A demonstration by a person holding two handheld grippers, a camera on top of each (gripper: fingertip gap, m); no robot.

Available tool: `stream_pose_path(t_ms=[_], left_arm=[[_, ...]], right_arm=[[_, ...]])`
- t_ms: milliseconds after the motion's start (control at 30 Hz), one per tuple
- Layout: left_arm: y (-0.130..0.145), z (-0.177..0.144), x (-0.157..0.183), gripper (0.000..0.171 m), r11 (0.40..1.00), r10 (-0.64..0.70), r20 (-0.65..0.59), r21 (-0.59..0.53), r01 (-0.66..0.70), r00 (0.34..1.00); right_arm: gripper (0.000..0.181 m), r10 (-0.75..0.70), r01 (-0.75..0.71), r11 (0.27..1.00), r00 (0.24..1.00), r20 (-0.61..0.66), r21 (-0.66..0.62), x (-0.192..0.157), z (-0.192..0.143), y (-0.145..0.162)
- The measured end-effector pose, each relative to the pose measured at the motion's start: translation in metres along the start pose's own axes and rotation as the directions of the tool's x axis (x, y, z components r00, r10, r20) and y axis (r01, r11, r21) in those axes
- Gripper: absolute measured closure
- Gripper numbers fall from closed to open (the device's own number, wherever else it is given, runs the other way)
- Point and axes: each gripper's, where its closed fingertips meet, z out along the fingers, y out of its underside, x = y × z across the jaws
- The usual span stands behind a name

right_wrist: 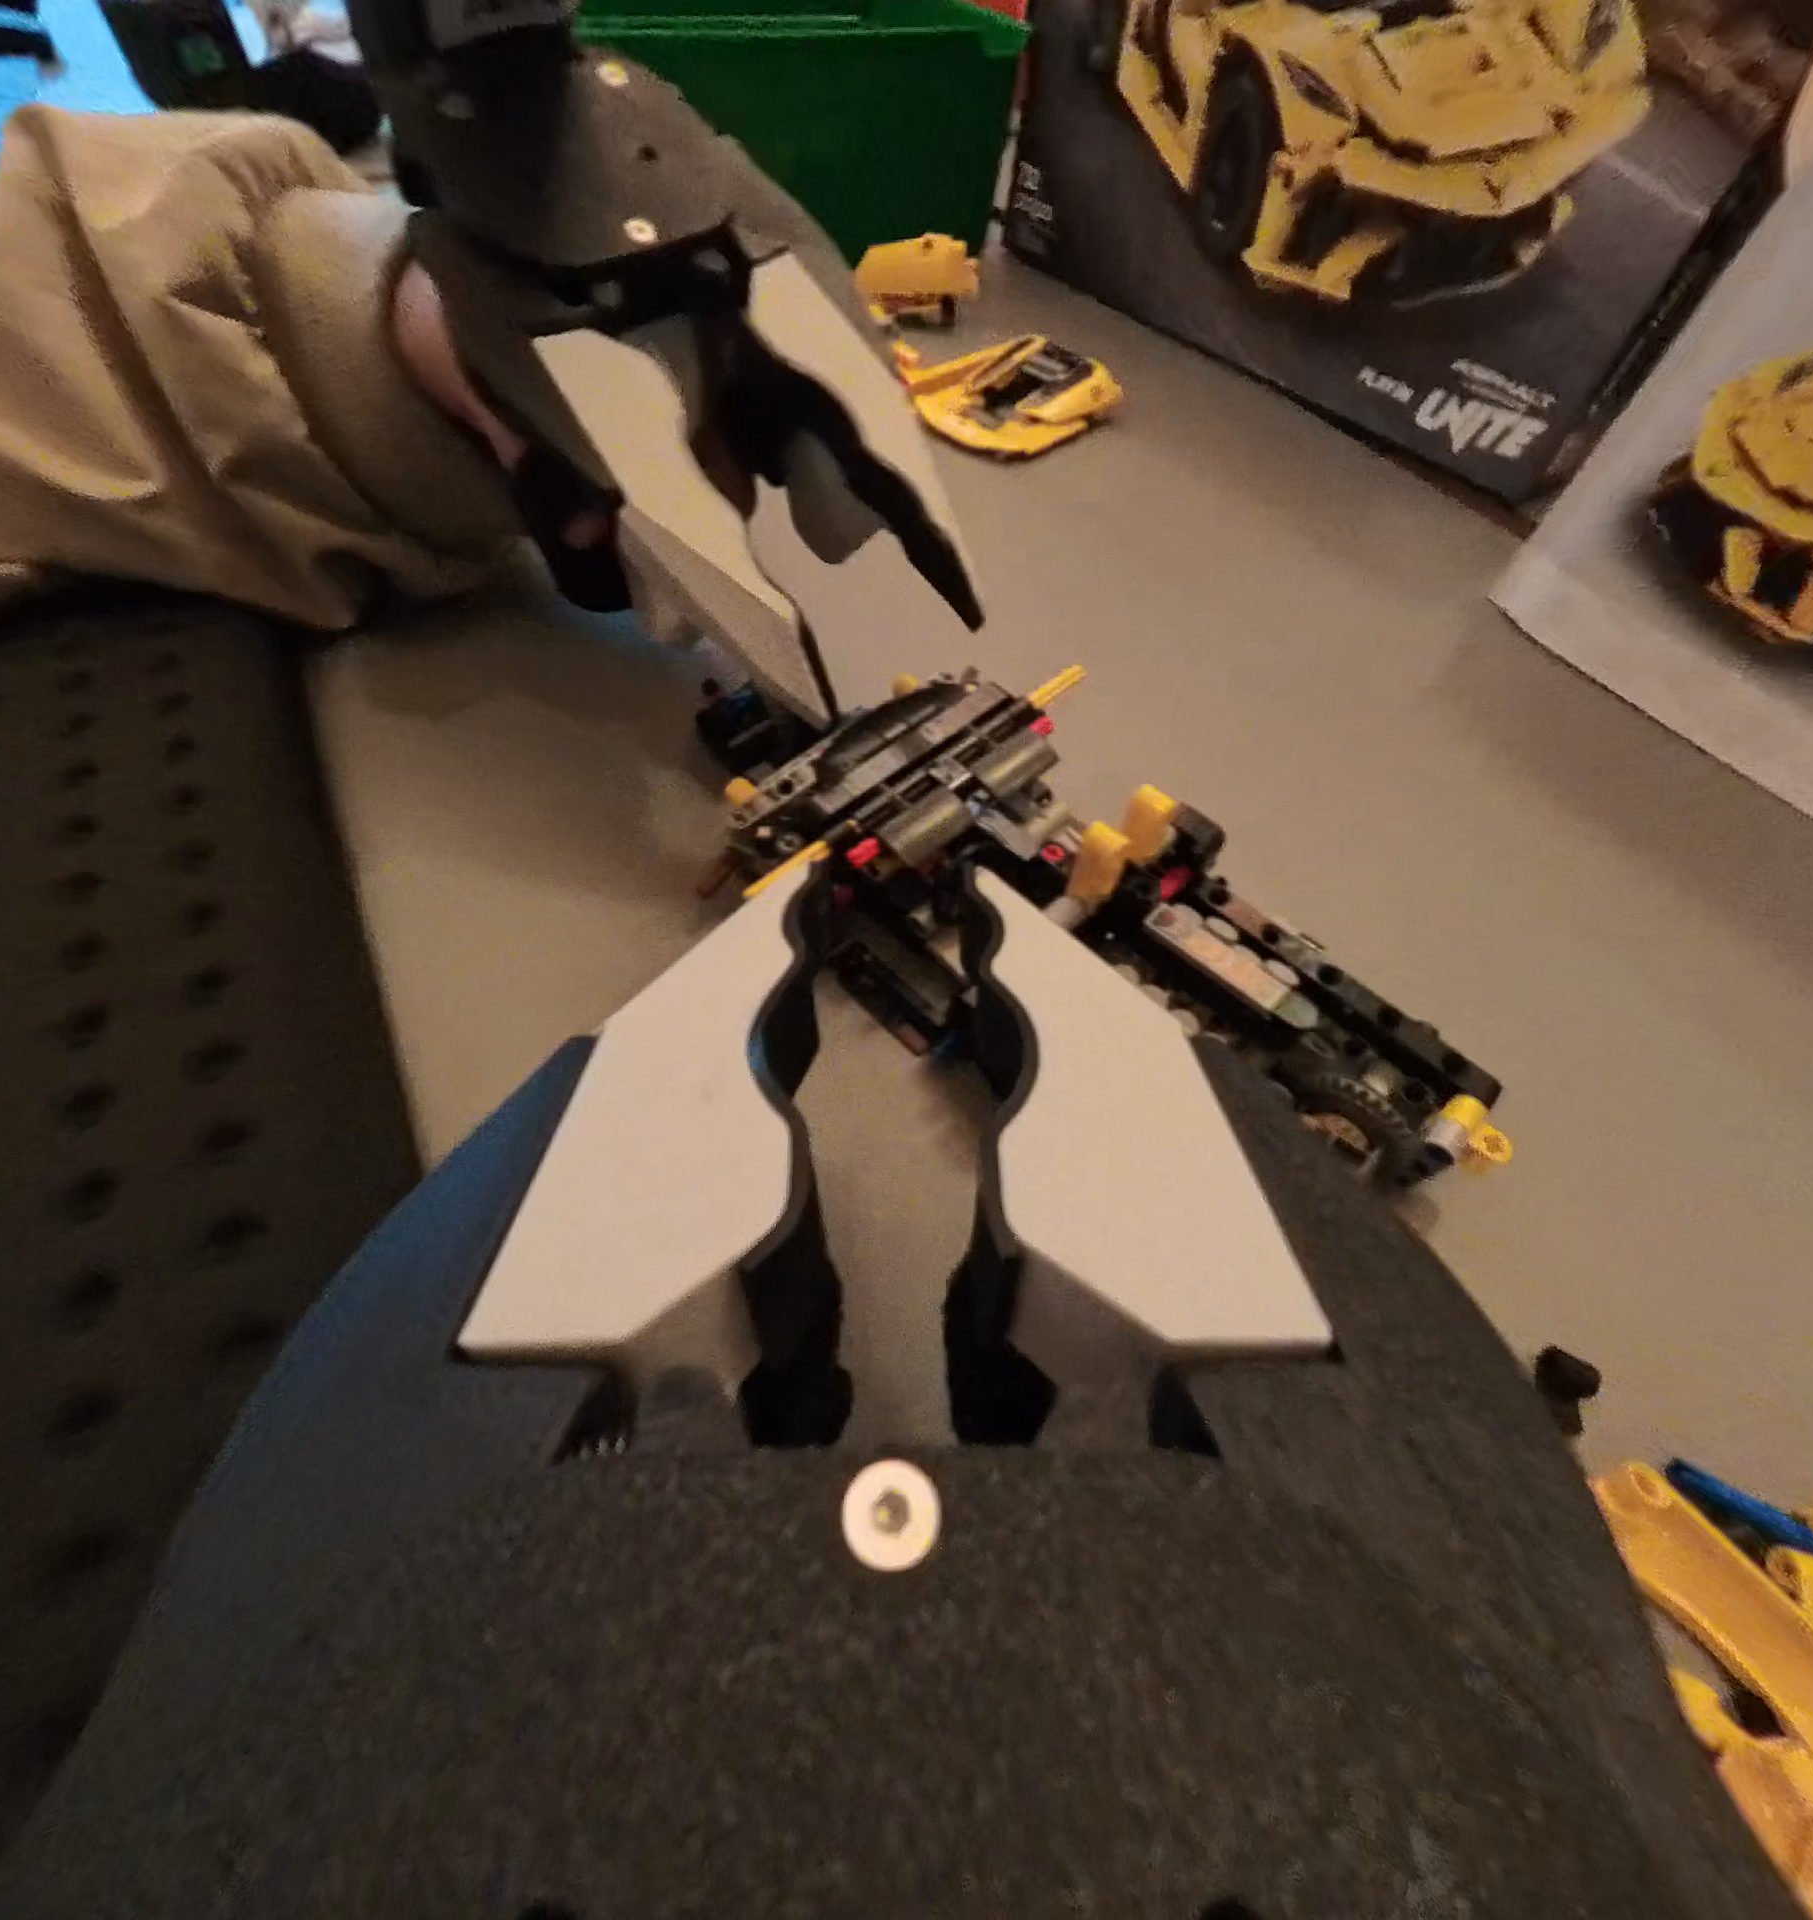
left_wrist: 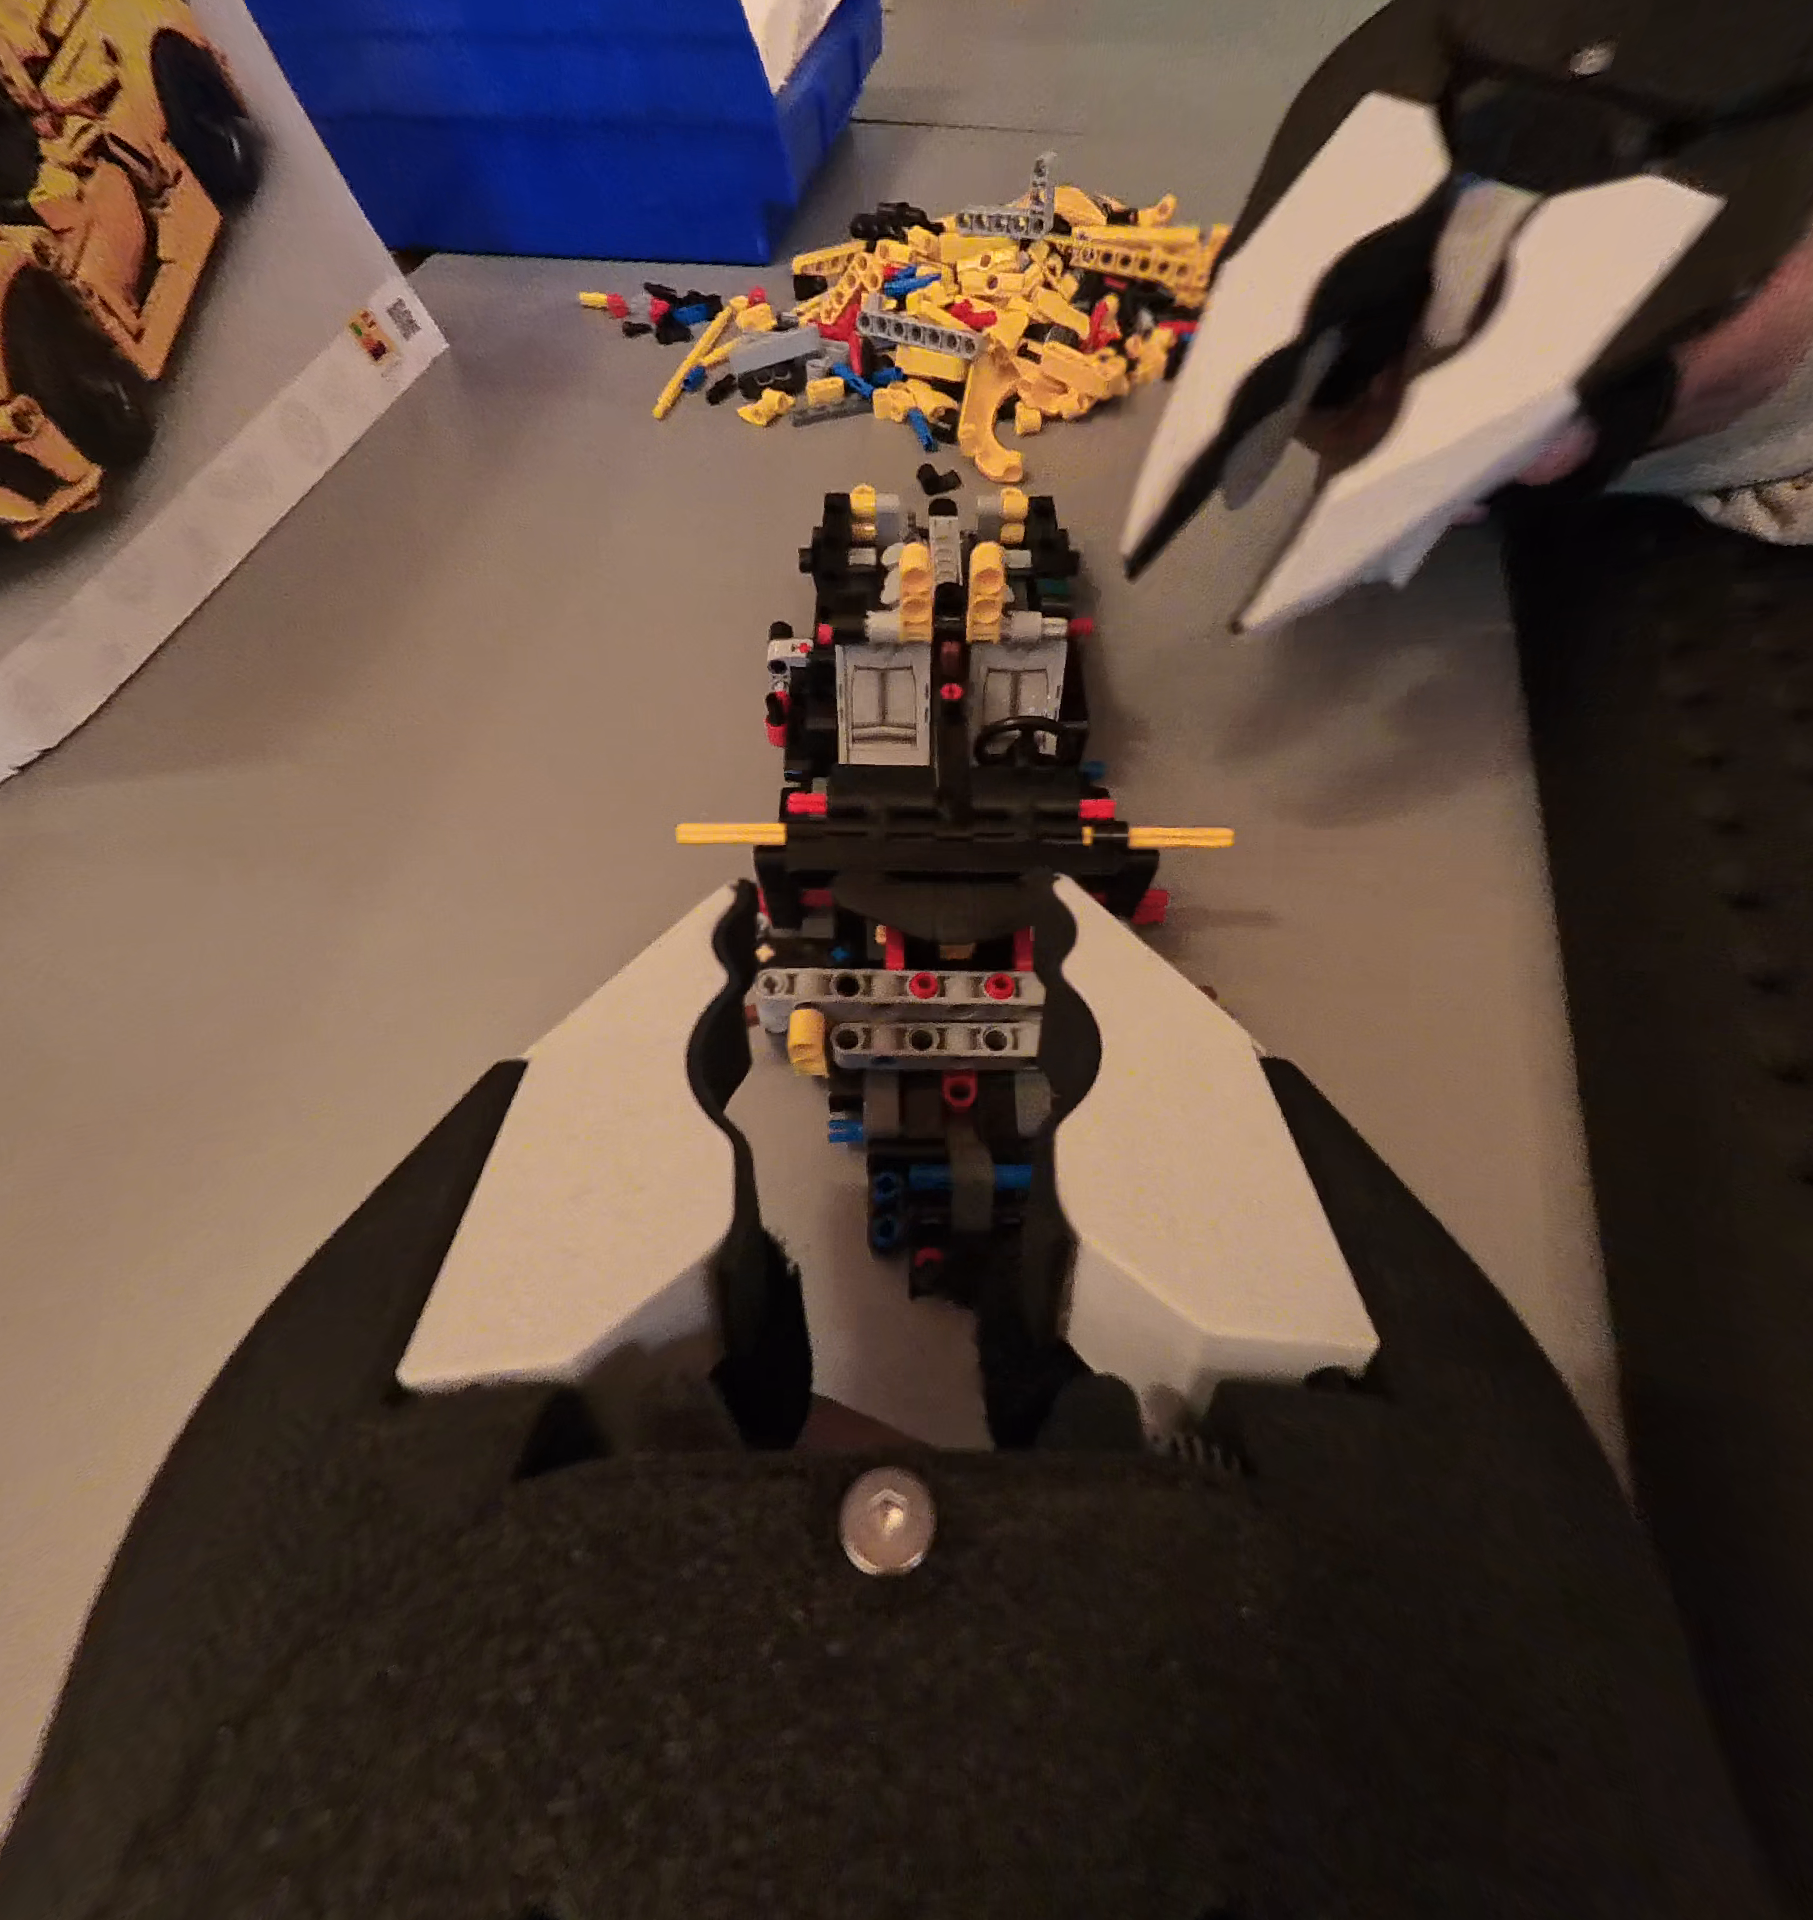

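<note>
Left claw [left_wrist: 891,904]: two white fingers spread apart, straddling the near end of the brick-built car chassis [left_wrist: 933,790]; whether the pads touch it is hard to tell.
Right claw [right_wrist: 891,883]: fingers apart at the chassis's cross-beam end, seemingly just above it.
Chassis: one, long and black, flat on the grey worktop [left_wrist: 414,727]; two grey seats [left_wrist: 886,701], one steering wheel [left_wrist: 1016,740], two yellow axles [left_wrist: 730,833] jutting sideways.
Loose bricks [left_wrist: 985,312]: one heap beyond the chassis, mostly yellow.
Body panels [right_wrist: 1011,395]: two yellow built pieces, well apart from the chassis.
Bins: one blue bin [left_wrist: 569,114], one green bin [right_wrist: 840,114].
Printed items: one box [right_wrist: 1401,229], one booklet [left_wrist: 133,343], each picturing a yellow car.
</note>
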Motion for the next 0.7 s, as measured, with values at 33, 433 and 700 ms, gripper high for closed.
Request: stream_pose_path(t_ms=[33,433,700], left_arm=[[0.001,0.002,-0.002,0.118,1.0,0.006,0.017,-0.006,-0.005,1.0],[0.004,0.014,0.009,0.098,1.0,-0.008,-0.022,-0.014,0.008,1.0],[0.002,0.02,0.014,0.1,1.0,0.004,-0.029,-0.007,-0.004,1.0]], right_arm=[[0.158,-0.019,0.019,1.0,1.0,-0.005,-0.01,-0.006,0.002,0.0],[0.16,-0.021,0.02,0.984,1.0,-0.008,-0.176,-0.027,0.032,0.021],[0.163,0.017,-0.019,0.982,1.0,-0.012,-0.186,-0.024,0.033,0.024]])
